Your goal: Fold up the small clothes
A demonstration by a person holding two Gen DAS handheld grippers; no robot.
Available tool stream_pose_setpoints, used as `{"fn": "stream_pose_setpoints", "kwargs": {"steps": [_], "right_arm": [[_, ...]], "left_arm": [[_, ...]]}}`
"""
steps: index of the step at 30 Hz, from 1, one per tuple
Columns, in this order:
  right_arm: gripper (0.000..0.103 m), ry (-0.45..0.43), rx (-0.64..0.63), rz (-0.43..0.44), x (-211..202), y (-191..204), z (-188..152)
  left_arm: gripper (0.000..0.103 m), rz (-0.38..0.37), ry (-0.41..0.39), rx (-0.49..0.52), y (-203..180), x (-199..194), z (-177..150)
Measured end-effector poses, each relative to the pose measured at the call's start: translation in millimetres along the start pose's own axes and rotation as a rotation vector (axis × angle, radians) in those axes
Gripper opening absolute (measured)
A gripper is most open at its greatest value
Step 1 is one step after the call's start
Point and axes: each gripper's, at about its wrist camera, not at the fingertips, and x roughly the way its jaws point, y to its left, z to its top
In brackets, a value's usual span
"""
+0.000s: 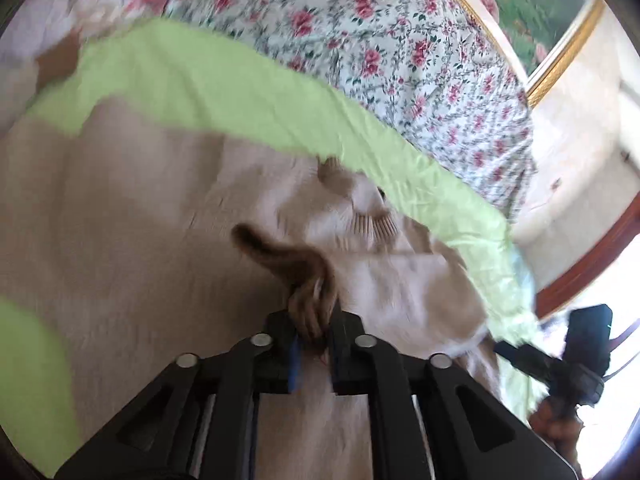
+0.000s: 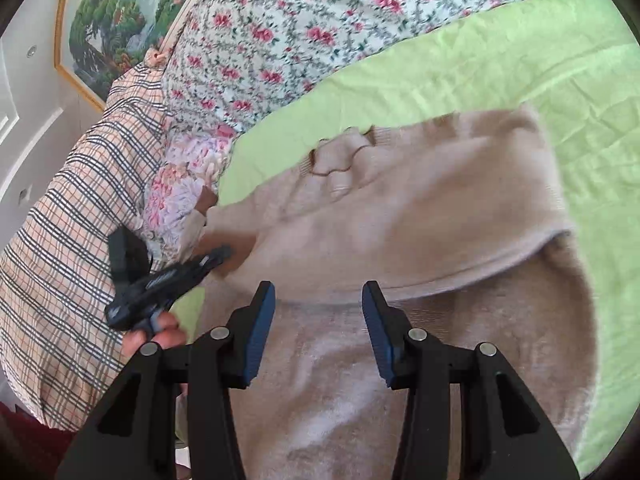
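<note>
One beige knitted sweater (image 2: 400, 208) lies spread over a lime-green sheet (image 2: 500, 60) on a bed, and both grippers work at it. Toward the left edge of the bed in the right wrist view sits a checked cloth (image 2: 68, 220), with a pink-and-lilac flowered fabric (image 2: 180, 188) just beside it and touching the sweater's left side. Behind the green sheet runs a white quilt printed with red roses (image 2: 288, 20), and past the bed's far corner hangs a gold-framed landscape painting (image 2: 116, 12). The left gripper (image 1: 313, 340) has its fingers pressed together on a darker brown bunch of the sweater's knit (image 1: 308, 284), which rises out of the pinch and trails up and left; this view is blurred by motion. In the same view the ribbed collar (image 1: 360, 216) lies beyond the pinch, close to the green sheet's edge. The right gripper (image 2: 318, 308) hangs over the middle of the sweater with its blue-padded fingers (image 2: 262, 332) spread wide apart and nothing between them, just short of a folded edge of knit (image 2: 480, 264) that crosses the garment. To the right, the sweater ends well inside the green sheet's right edge.
</note>
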Motion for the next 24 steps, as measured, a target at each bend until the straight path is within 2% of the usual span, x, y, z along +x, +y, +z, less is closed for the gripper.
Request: {"fn": "stream_pose_setpoints", "kwargs": {"steps": [1, 2, 3, 6, 7, 8, 9, 10, 11, 13, 14, 17, 20, 24], "right_arm": [[0.047, 0.001, 0.008, -0.013, -1.3, -4.7, -0.5], [0.047, 0.002, 0.017, -0.019, -2.6, -8.8, -0.8], [0.047, 0.001, 0.032, -0.027, -4.3, -13.3, -1.1], [0.047, -0.020, 0.058, -0.049, -13.3, -23.4, -2.2], [0.047, -0.029, 0.065, -0.057, -17.3, -26.8, -2.1], [0.047, -0.036, 0.068, -0.065, -20.6, -29.6, -2.1], [0.047, -0.047, 0.068, -0.083, -25.9, -33.1, -0.1], [0.047, -0.056, 0.065, -0.098, -29.8, -36.3, 1.3], [0.047, -0.076, 0.062, -0.134, -36.2, -41.4, 4.9], [0.054, -0.102, 0.063, -0.197, -43.0, -53.9, 13.4], [0.058, -0.105, 0.070, -0.226, -43.0, -61.0, 19.4], [0.058, -0.080, 0.086, -0.280, -32.4, -79.0, 37.7], [0.058, -0.051, 0.095, -0.281, -8.9, -91.2, 59.2], [0.059, 0.035, 0.112, -0.309, 35.5, -108.9, 77.3]], "left_arm": [[0.031, -0.006, 0.041, -0.019, 9.6, 5.5, -2.5], [0.038, 0.000, 0.079, -0.038, 14.8, 13.9, -2.1], [0.049, -0.007, 0.107, -0.053, 19.2, 19.0, -0.7], [0.051, -0.042, 0.142, -0.052, 19.1, 38.9, 6.6], [0.040, -0.038, 0.139, -0.029, 14.9, 42.9, 8.8], [0.004, -0.028, 0.138, 0.009, 6.9, 48.9, 11.4], [0.005, 0.005, 0.137, 0.061, -2.6, 52.0, 10.9], [0.004, 0.069, 0.087, 0.124, -14.0, 45.1, 14.0], [0.004, 0.096, 0.030, 0.152, -16.7, 32.1, 15.6], [0.004, 0.118, -0.025, 0.143, -9.6, 21.4, 23.2], [0.004, 0.155, -0.033, 0.124, 2.0, 18.6, 27.6], [0.004, 0.132, 0.007, 0.051, 27.6, 20.6, 30.0], [0.004, 0.141, 0.010, 0.072, 24.1, 20.5, 23.0], [0.004, 0.148, 0.024, 0.067, 21.8, 27.3, 17.6]]}}
